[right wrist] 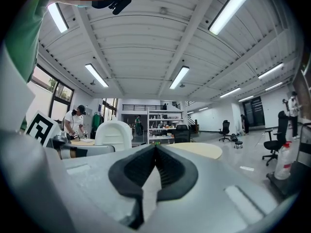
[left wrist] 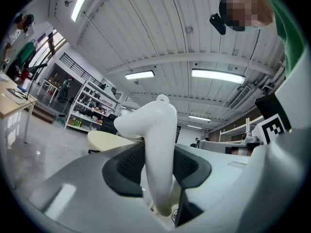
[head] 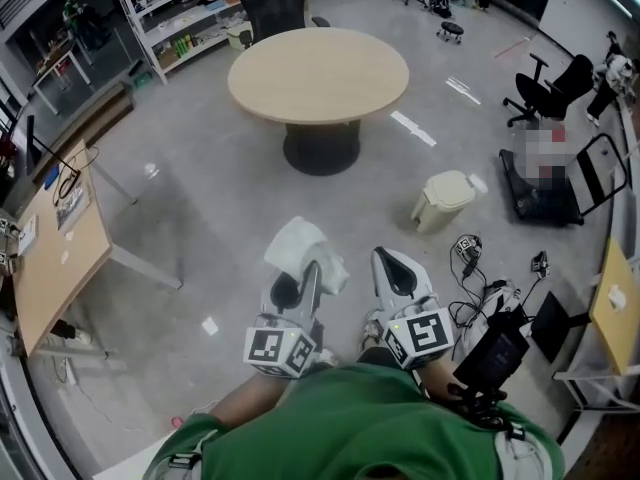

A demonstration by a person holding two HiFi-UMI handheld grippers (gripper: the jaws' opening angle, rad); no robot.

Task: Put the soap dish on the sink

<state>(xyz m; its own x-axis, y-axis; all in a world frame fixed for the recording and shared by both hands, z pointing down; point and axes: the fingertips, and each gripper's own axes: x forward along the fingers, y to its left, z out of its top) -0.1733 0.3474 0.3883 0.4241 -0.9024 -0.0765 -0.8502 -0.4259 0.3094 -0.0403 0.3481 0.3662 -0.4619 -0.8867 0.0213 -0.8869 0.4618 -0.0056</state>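
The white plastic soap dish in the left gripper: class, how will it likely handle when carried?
Probably stiff: the white plastic soap dish holds its curved shape in the left gripper. Likely light, since one narrow grip holds it up. Its glossy surface may slip between the dark pads.

The soap dish in your left gripper looks like smooth, glossy white plastic. The pads against it are matt black and finely ribbed, rubbery in look. Your right gripper has the same pads, set in a smooth pale grey plastic shell with a soft sheen. Ahead of both grippers, the floor is polished, reflective grey, and the round table has a matt, pale wood-look top.
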